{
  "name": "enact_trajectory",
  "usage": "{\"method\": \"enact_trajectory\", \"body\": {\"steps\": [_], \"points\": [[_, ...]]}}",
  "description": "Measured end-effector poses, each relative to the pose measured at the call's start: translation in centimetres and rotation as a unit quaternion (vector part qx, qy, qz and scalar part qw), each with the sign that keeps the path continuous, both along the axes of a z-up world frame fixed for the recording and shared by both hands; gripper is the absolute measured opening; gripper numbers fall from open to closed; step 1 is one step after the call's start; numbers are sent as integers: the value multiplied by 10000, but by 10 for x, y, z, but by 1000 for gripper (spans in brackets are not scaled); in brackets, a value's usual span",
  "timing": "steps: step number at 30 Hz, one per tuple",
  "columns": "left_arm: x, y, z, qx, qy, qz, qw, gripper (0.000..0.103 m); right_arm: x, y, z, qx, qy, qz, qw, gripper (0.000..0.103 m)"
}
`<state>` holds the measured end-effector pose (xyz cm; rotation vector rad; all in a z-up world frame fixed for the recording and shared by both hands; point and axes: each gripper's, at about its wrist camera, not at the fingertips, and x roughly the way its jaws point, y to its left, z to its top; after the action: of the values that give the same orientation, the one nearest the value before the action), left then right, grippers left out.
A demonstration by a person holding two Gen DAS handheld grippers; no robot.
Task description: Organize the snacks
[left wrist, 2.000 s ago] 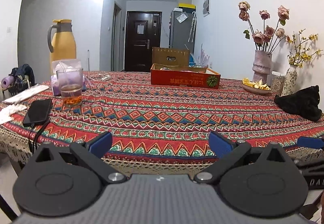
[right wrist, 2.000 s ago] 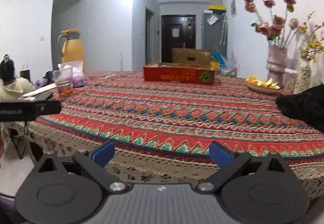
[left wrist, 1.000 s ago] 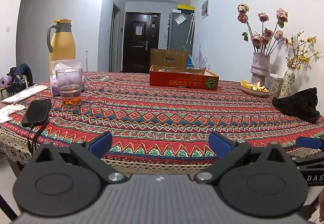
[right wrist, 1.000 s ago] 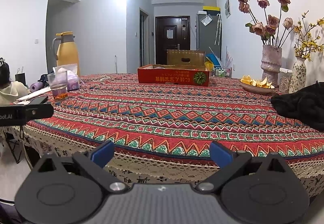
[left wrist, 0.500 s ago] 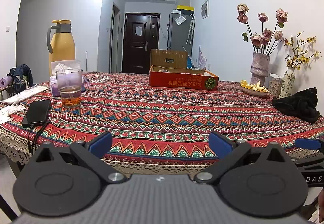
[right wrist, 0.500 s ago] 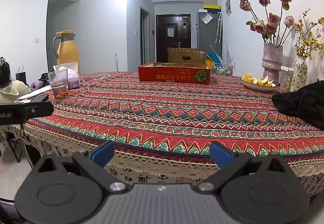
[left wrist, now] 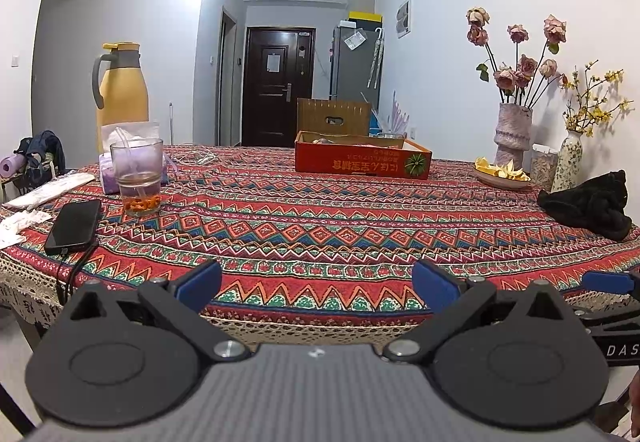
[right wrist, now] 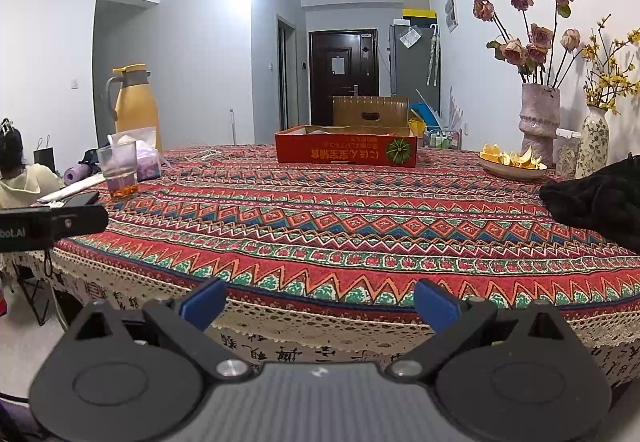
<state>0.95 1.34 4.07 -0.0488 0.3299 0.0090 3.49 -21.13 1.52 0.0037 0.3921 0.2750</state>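
1. The left gripper (left wrist: 316, 284) has its jaws spread wide with nothing between them; it sits low centre in its own view, at the near edge of the table (left wrist: 320, 234), much as it did half a second ago.

2. The right gripper (right wrist: 318, 302) is likewise wide open and empty, low centre in its view. Two seconds ago the tabletop filled more of this view; now the lace hem and printed underskirt of the cloth show lower centre, so this gripper has dropped and drawn back a little.

3. Each gripper shows in the other's view: a blue fingertip at the lower right edge of the left view, a black bar at the middle left edge of the right view.

4. The red snack box (left wrist: 362, 160), open-topped, stands at the far middle of the table, well apart from both grippers and unmoved.

5. Left of centre are a glass (left wrist: 137, 178), a phone (left wrist: 74, 220) and a yellow jug (left wrist: 122, 94).

6. On the right are a plate of peels (left wrist: 502, 174), a flower vase (left wrist: 514, 134) and a black cloth (left wrist: 588, 202), all unchanged.
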Motion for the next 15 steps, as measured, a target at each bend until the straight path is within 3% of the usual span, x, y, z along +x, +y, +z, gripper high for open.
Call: {"method": "enact_trajectory", "body": {"steps": [15], "points": [[0, 1, 0, -17, -1, 0, 10000, 103, 1, 1, -2, 5, 42, 22, 10000, 101]]}}
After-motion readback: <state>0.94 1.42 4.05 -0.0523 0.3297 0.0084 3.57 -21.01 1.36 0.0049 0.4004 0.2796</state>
